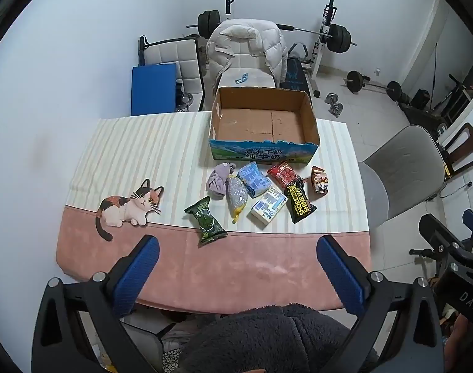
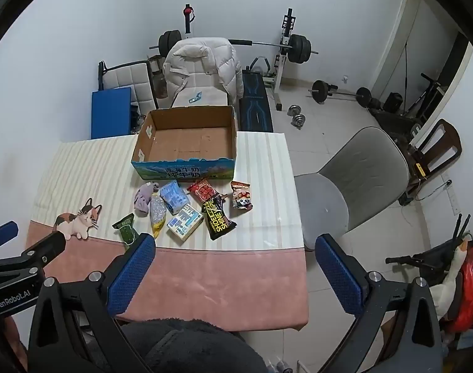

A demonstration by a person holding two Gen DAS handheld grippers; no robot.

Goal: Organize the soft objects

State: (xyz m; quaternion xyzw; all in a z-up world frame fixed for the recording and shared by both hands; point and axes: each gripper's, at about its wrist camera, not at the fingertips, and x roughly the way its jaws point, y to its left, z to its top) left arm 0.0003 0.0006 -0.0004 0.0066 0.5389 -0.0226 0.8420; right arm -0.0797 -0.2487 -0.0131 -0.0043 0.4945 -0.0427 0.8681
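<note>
Both tongs hang above the near edge of the tabletop, tilted steeply down, and each pair stands wide apart with nothing between its blue pads: the left tongs over the pink band of the cloth, the right tongs over the tabletop's near right corner, with one pad past the edge above the floor. The soft objects lie in a loose cluster on the striped part, just in front of the open cardboard box, which holds nothing: a purple cloth bundle, a clear bag with a yellow end, a blue pack, a white and blue pack, a red packet, a black wipes pack, a brown snack bag and, nearest the left tongs, a green packet. The pink band between tongs and cluster is bare. To the left lies broad free cloth (only a printed cat there). A grey chair stands close off the right edge. In the right view one pad covers the green packet's lower end. Dark fleece fills the bottom of both views
</note>
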